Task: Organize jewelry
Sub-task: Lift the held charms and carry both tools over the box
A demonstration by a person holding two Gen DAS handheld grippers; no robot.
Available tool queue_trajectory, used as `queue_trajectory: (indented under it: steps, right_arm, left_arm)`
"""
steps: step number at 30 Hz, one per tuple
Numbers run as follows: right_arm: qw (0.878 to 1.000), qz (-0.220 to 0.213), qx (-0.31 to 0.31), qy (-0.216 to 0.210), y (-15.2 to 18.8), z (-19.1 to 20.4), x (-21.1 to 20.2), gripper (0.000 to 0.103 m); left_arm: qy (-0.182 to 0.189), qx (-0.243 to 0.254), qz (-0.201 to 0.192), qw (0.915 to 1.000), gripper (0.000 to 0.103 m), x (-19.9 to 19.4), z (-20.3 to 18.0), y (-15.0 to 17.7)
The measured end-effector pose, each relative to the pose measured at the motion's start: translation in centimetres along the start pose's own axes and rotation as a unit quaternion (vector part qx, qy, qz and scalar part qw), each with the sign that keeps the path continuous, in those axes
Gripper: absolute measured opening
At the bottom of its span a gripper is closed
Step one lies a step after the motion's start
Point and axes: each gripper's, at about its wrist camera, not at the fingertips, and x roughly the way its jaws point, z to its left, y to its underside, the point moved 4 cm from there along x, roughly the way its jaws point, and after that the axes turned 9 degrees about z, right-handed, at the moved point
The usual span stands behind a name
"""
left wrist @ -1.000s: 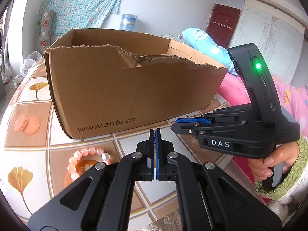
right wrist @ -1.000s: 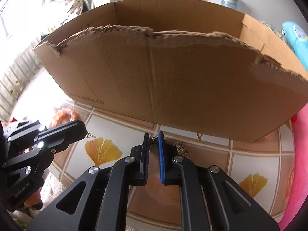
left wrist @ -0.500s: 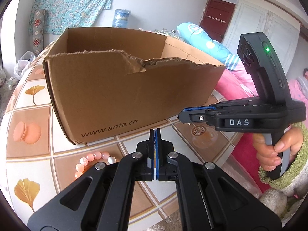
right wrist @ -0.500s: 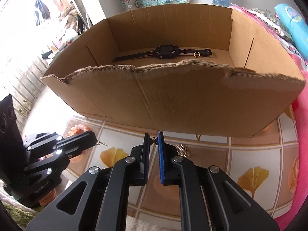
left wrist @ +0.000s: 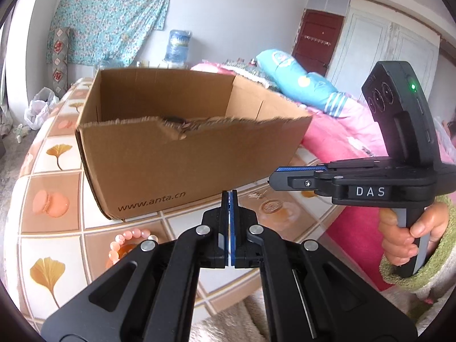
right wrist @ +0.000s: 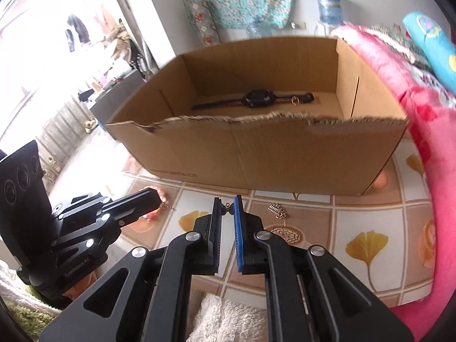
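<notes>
An open cardboard box (right wrist: 273,154) stands on the tiled table and holds a black watch (right wrist: 256,99); the box also shows in the left wrist view (left wrist: 185,154). My right gripper (right wrist: 227,205) is shut on a small gold butterfly charm (right wrist: 227,205), raised in front of the box. My left gripper (left wrist: 229,196) is shut with nothing seen between its pads; in the right wrist view (right wrist: 154,199) a thin chain piece (right wrist: 168,206) shows at its tip. A pink bead bracelet (left wrist: 125,242) lies on the table at my left. A gold chain piece (right wrist: 276,210) lies in front of the box.
The table has a tile-pattern cloth (left wrist: 54,182). A bed with pink bedding (right wrist: 427,119) runs along the right. A white fluffy cloth (right wrist: 225,319) lies below the grippers. A water bottle (left wrist: 178,45) stands behind the box.
Both grippers have risen and drawn back from the box, so its inside and the watch came into view. The right gripper still pinches the charm.
</notes>
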Motion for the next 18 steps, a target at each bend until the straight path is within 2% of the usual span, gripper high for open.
queue_trajectory:
  steps: [6,12,15,18]
  right_arm:
    - [0.999,-0.029,-0.035,-0.02,-0.5,0.9,-3.8,0.009]
    - [0.993,-0.072,-0.086,-0.041,-4.1,1.4,-7.8,0.009]
    - [0.991,-0.072,-0.095,-0.054,-6.5,0.7,-8.4,0.009]
    - [0.992,-0.049,-0.088,-0.07,-9.3,-0.7,-7.8,0.009]
  left_arm:
    - [0.007,-0.003,-0.049,0.9988,0.0,-3.8,-1.2,-1.9]
    - [0.026,-0.003,-0.088,0.9958,0.0,-6.8,-1.5,-6.2]
    - [0.036,-0.006,-0.082,0.996,0.0,-6.5,-0.8,-8.6]
    - [0.034,-0.02,-0.061,0.9974,0.0,-4.6,0.5,-11.4]
